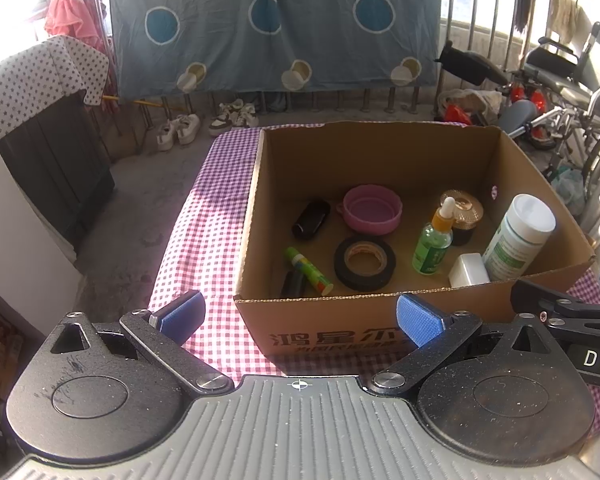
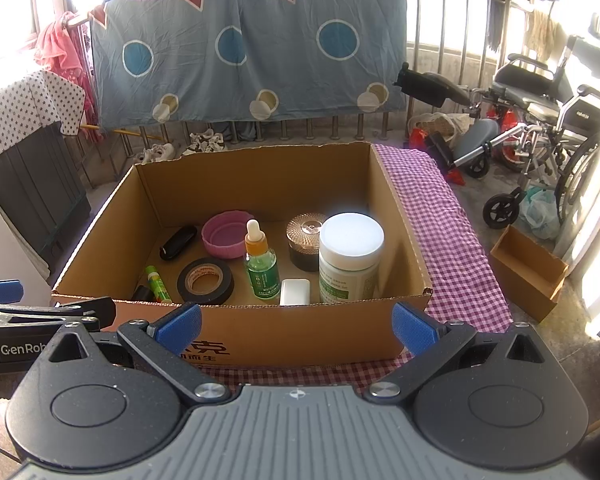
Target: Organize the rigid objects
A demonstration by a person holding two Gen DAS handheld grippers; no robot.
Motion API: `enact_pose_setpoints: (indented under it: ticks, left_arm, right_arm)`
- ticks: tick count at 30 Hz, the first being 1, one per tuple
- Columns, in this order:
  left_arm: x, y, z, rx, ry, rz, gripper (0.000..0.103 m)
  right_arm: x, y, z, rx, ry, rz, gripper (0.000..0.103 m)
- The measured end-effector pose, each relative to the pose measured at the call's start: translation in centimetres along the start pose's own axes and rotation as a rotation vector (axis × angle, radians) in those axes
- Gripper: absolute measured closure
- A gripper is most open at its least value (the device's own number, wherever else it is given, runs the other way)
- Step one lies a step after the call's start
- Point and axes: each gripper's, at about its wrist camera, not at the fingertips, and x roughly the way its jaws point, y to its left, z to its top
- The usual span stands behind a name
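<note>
The left gripper [image 1: 300, 318] and right gripper [image 2: 296, 330] both hover before the cardboard box [image 2: 260, 332] on the counter [image 1: 204, 224], jaws spread wide and empty. Inside sit a tape roll [image 1: 365, 263], pink lid [image 1: 373, 209], dropper bottle [image 1: 434, 240], white jar [image 2: 350, 258] and glue stick [image 1: 308, 270].

- Left wrist view looks forward and down from the near side of the tabletop [image 1: 204, 184], with the cardboard box [image 1: 380, 320] close at 1 o'clock.
- Right wrist view faces likewise, the box [image 2: 300, 332] at 12 o'clock.
- Both share the box interior and the blue sheet [image 1: 276, 24] behind.
</note>
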Motion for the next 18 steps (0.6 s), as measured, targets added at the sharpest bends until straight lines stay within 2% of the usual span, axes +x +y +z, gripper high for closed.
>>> enact_pose_setpoints:
  ticks: [18]
  left_arm:
    - [0.01, 0.02, 0.02, 0.000, 0.000, 0.000, 0.001]
  right_arm:
    - [-0.41, -0.27, -0.04, 0.001, 0.000, -0.006, 0.000]
